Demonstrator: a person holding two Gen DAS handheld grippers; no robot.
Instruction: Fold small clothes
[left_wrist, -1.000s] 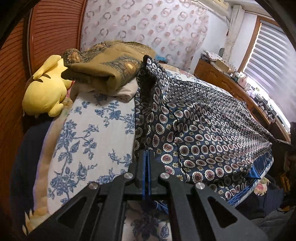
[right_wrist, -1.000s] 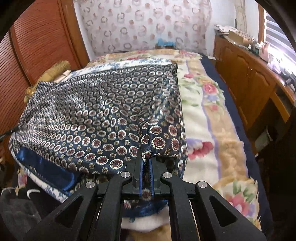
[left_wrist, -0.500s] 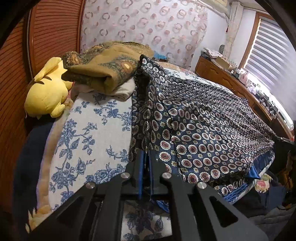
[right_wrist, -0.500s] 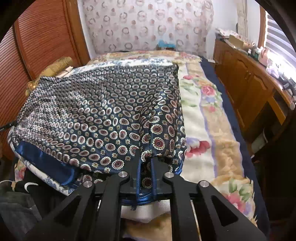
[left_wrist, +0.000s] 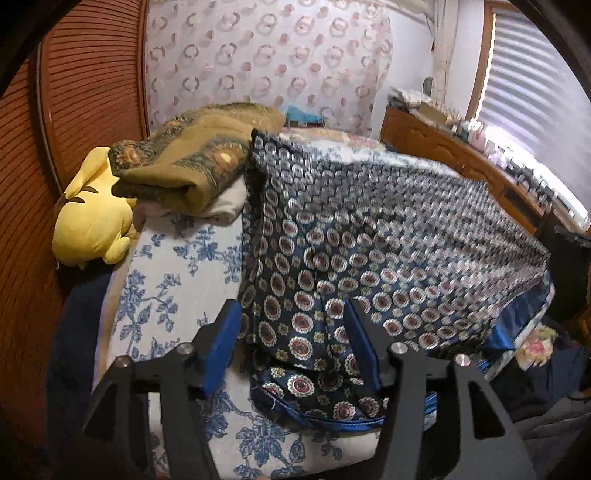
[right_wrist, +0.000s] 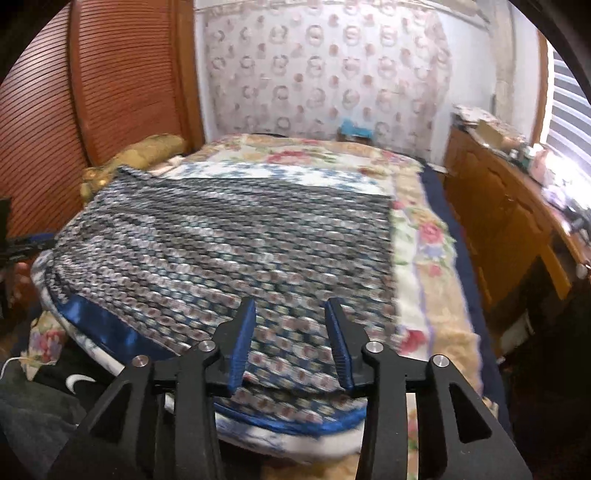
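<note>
Both tongs (left_wrist: 291, 332) (right_wrist: 290, 332) agape over satiny circle-print garment (left_wrist: 388, 240).

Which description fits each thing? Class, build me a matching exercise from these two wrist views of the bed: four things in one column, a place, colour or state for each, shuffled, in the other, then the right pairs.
Things
1. left gripper
2. patterned garment
3. yellow plush toy
4. olive blanket

Descriptions
a. folded, piled at the head of the bed
b. open, fingers either side of a cloth corner
c. against the wooden wall panel
d. navy, spread across the bed

Pairs: 1-b, 2-d, 3-c, 4-a
</note>
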